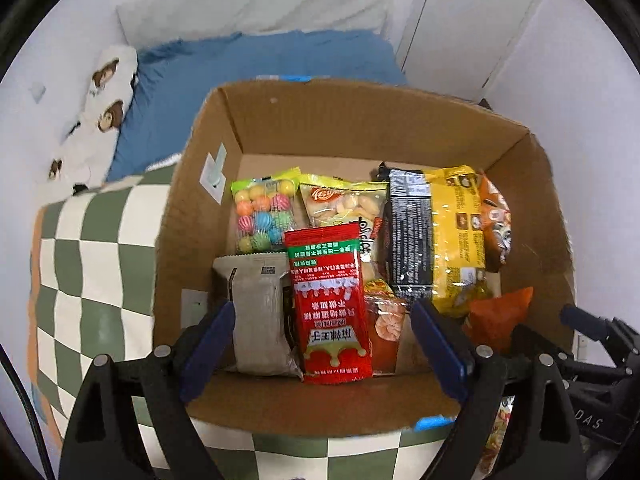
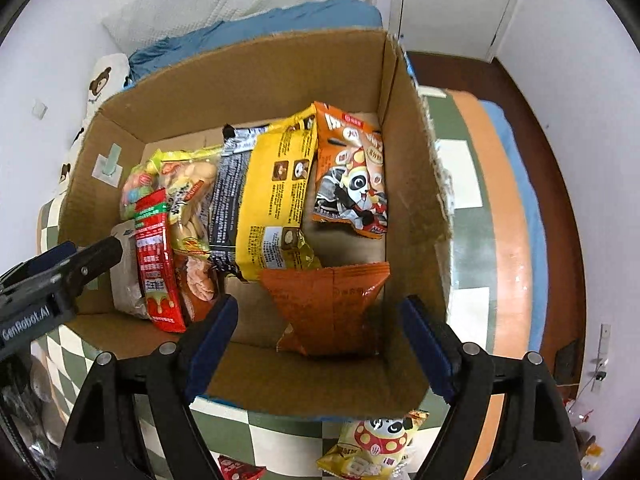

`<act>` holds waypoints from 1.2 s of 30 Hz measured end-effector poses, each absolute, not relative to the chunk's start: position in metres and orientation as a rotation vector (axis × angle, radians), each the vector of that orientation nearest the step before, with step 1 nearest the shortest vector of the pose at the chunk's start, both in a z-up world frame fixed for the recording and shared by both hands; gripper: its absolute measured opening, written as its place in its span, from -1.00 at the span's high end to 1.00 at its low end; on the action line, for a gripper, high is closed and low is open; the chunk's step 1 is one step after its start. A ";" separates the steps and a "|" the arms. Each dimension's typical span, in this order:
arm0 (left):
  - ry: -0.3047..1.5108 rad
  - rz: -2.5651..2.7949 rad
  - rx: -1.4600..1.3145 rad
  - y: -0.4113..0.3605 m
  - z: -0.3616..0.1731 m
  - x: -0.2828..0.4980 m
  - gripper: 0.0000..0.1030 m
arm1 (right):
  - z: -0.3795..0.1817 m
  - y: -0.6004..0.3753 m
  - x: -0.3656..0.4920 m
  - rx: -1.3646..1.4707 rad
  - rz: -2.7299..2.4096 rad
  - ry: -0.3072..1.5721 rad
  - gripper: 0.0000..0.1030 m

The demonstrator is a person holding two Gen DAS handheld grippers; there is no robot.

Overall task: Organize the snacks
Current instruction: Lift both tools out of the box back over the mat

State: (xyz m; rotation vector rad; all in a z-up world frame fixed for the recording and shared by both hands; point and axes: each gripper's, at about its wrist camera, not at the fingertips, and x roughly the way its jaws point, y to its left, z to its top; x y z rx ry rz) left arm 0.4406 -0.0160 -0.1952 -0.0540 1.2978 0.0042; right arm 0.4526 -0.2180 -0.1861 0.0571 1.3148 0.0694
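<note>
The left claw [image 1: 322,334] is held wide open above the near wall of the cardboard box [image 1: 320,128], and nothing is gripped between its blue pads. Directly between the pads stands a red sachet [image 1: 330,304], leaned against a grey-brown packet [image 1: 260,312]. The right claw [image 2: 318,336] is also spread wide and empty; in front of it an orange pouch [image 2: 332,308] lies near the box's near wall.

Behind these, a yellow bag [image 2: 272,200], a panda-printed pouch [image 2: 354,176] and a clear bag of coloured balls [image 1: 260,216] are packed upright. Outside the box, on the checked cloth [image 2: 280,440], a yellow panda packet [image 2: 376,444] is seen, probably not yet stored.

All these packets are judged to be light, soft and rather slippery, with crushable contents. The flat sealed top edge is likely the best place to be pinched, gently.
</note>
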 end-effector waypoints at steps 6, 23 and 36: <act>1.212 -0.008 -0.012 -0.024 -0.167 0.411 -0.75 | -0.160 -0.214 0.426 0.034 0.053 1.219 -0.86; 1.026 -0.020 -0.019 -0.023 -0.085 0.340 -0.75 | -0.079 -0.207 0.338 0.036 0.055 1.017 -0.91; 0.955 -0.026 -0.013 -0.026 -0.053 0.297 -0.75 | -0.024 -0.208 0.282 0.083 0.109 0.907 -0.92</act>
